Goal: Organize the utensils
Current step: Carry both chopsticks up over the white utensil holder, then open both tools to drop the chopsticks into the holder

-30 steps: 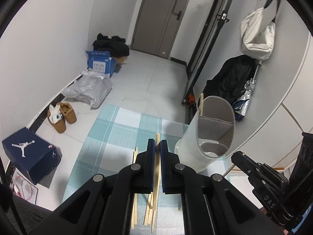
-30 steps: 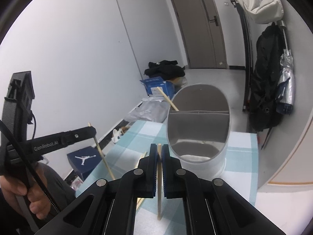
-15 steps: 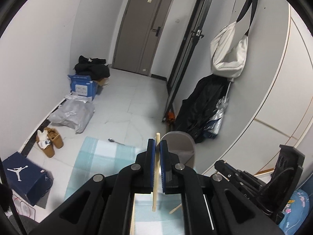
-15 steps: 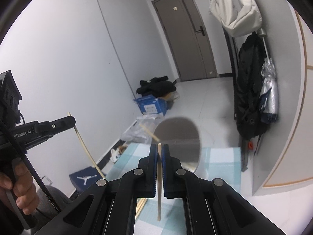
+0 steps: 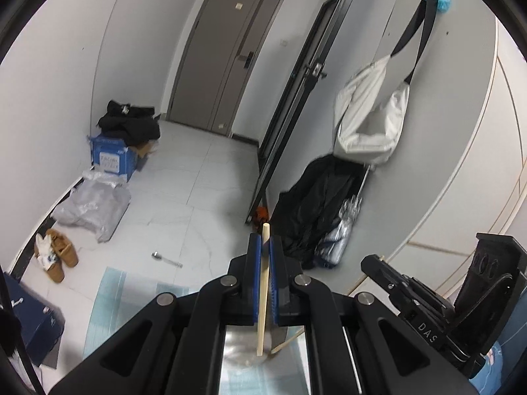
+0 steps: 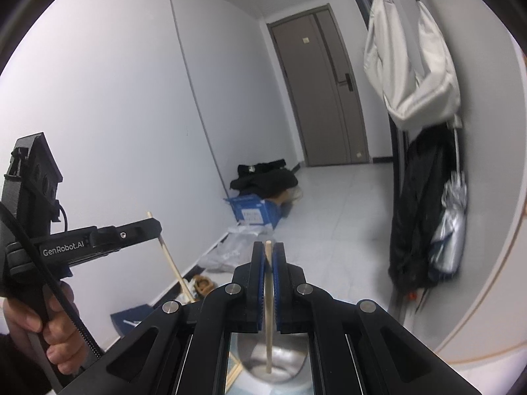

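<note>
Both grippers up off table since a second ago, each carrying one chopstick. Left gripper (image 5: 265, 256) clamped on left chopstick (image 5: 262, 296), tip dangling at 6 o'clock over grey holder (image 5: 240, 349). Right gripper (image 6: 269, 260) pinching right chopstick (image 6: 269, 312), tip hanging inside holder mouth (image 6: 280, 358). Checked cloth (image 5: 131, 299) now low at 7 o'clock. Meaning: pickup done, release into holder looks next.

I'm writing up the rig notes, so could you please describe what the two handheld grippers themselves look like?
Both are matte black plastic with silver pivot screws and blue pads lining the jaws. The left gripper shows white "GenRobot.AI" lettering along its side in the right wrist view, a black cable and a boxy black rear housing. The right gripper carries raised "DAS" lettering. A bare hand holds the left one.
</note>
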{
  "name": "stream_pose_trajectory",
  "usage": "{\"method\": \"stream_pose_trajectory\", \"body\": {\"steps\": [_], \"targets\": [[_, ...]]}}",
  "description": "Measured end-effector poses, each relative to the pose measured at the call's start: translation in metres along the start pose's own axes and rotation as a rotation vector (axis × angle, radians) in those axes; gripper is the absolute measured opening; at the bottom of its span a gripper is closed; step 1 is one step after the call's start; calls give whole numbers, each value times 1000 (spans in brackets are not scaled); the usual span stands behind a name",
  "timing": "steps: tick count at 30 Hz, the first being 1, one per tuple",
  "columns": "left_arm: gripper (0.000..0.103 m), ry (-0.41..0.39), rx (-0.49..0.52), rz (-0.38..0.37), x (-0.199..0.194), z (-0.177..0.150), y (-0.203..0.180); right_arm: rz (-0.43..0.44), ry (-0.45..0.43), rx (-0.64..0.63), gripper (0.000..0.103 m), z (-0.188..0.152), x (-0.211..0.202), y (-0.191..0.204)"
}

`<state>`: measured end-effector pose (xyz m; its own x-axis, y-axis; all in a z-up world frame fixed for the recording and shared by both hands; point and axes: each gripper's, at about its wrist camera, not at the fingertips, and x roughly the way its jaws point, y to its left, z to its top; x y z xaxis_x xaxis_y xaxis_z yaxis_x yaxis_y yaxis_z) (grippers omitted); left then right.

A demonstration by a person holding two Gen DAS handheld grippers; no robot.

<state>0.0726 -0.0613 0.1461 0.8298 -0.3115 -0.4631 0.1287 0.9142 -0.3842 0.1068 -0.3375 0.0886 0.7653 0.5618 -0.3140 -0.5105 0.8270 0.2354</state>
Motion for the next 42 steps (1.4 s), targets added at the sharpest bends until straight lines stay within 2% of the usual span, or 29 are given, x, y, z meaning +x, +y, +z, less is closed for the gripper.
{"method": "stream_pose_trajectory", "body": {"steps": [5, 8, 14, 18, 21, 27, 32, 34, 37, 38, 40, 42], "targets": [[1, -16, -45, 4, 16, 8, 10, 4, -8, -24, 4, 24, 21, -6], [1, -24, -33, -18, 25, 10, 12, 15, -2, -29, 4, 32, 35, -8], [1, 12, -10, -11, 47, 10, 14, 15, 20, -55, 4, 36, 61, -10], [1, 36, 2, 6, 63, 2, 22, 23, 53, -104, 4, 28, 74, -8], [1, 83, -7, -27, 74, -5, 28, 26, 81, -139, 4, 18, 81, -6], [1, 136, 24, -32, 82, -16, 31, 20, 124, -225, 4, -2, 88, 0], [1, 184, 43, -46, 85, -22, 31, 30, 168, -236, 4, -16, 98, 2], [1, 240, 59, -64, 88, -23, 30, 31, 195, -244, 4, -21, 104, 4], [2, 262, 49, -45, 84, -19, 35, 46, 219, -210, 7, -23, 107, 2], [4, 252, 41, -26, 80, -16, 37, 49, 218, -195, 10, -22, 106, 1], [17, 233, 22, -4, 72, -11, 42, 52, 207, -167, 26, -22, 100, -1], [47, 198, -4, 18, 61, -7, 48, 51, 199, -162, 30, -23, 95, 1]]}}
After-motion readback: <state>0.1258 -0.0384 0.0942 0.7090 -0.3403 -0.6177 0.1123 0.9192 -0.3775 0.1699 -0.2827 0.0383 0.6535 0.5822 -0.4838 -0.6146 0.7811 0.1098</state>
